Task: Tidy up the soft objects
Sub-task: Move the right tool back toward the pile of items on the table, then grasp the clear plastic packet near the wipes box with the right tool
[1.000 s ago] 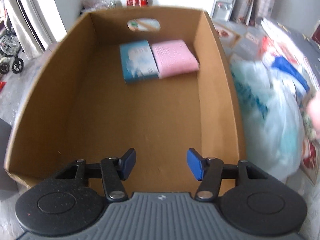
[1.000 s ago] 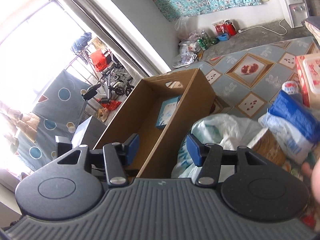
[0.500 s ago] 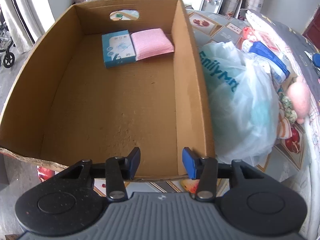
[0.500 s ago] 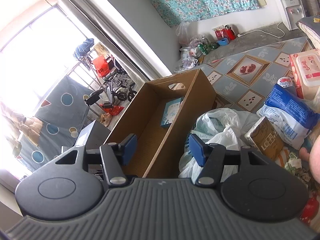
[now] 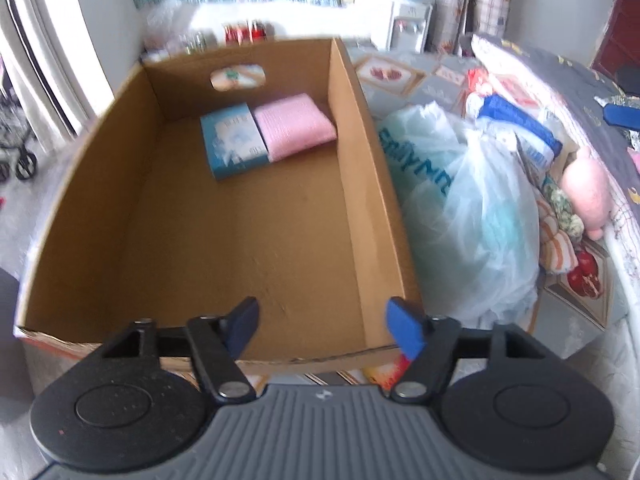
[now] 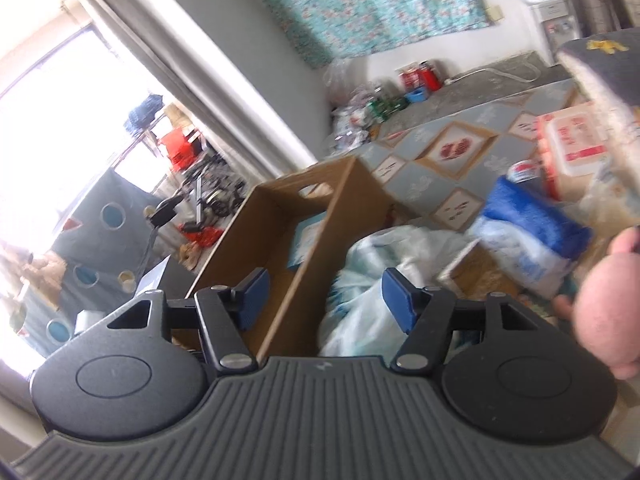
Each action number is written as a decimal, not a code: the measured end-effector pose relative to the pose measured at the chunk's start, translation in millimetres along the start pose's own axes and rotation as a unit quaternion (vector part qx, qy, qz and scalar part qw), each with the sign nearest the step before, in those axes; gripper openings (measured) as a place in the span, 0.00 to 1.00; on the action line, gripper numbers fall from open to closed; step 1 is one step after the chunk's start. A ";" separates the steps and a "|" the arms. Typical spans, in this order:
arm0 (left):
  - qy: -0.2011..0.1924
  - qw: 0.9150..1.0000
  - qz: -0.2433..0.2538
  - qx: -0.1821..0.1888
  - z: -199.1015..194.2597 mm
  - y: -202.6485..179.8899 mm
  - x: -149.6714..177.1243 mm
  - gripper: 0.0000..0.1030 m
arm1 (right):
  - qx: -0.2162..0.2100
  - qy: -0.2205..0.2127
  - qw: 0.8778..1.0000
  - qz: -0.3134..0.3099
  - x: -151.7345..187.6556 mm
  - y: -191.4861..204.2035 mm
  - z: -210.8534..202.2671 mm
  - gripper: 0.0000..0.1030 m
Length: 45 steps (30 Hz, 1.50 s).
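Note:
An open cardboard box [image 5: 372, 208] holds a blue tissue pack [image 5: 234, 142] and a pink soft pack [image 5: 294, 126] side by side at its far end. My left gripper [image 5: 322, 326] is open and empty above the box's near edge. My right gripper [image 6: 322, 294] is open and empty, over the box's right wall [image 6: 320, 236] and a pale plastic bag [image 6: 360, 292]. A pink plush toy [image 5: 586, 190] lies on the right; it fills the right edge of the right wrist view [image 6: 608, 304]. A blue-and-white soft pack [image 6: 532, 232] lies beyond the bag.
The plastic bag [image 5: 472, 216] bulges against the box's right side. A red-and-white wipes pack [image 6: 572, 140] and other packets lie on the patterned mat [image 6: 452, 152]. A water dispenser [image 5: 408, 20] and bottles stand at the far wall. A window and curtain are on the left.
The left gripper has opened wider and the left view shifted slightly toward the box. The right view swung and lowered, bringing the pink plush closer at its right edge.

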<state>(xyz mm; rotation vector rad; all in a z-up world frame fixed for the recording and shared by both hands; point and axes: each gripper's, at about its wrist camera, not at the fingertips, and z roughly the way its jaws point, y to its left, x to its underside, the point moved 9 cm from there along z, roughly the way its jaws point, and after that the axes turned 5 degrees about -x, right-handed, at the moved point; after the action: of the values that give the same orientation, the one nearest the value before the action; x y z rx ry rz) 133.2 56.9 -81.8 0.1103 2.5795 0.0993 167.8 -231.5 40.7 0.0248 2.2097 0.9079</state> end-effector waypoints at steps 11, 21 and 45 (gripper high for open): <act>-0.168 0.985 -0.024 0.027 -63.0 -21.2 -35.1 0.89 | 0.065 -0.033 0.997 0.040 -12.4 -84.7 -39.9 0.64; -0.193 0.971 -0.008 0.144 -37.7 -127.8 -67.8 0.90 | 0.094 -0.039 0.992 0.073 -12.9 -147.8 -56.3 0.64; -0.127 0.973 -0.038 0.189 60.9 -243.9 -92.5 0.36 | 0.069 0.063 0.995 0.035 -43.5 -187.8 11.9 0.55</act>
<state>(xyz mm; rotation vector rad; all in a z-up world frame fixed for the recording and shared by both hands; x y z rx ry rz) 229.5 -191.8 -107.6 0.1533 2.3142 -0.4109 252.9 -377.1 -53.4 0.1131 2.3986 0.8116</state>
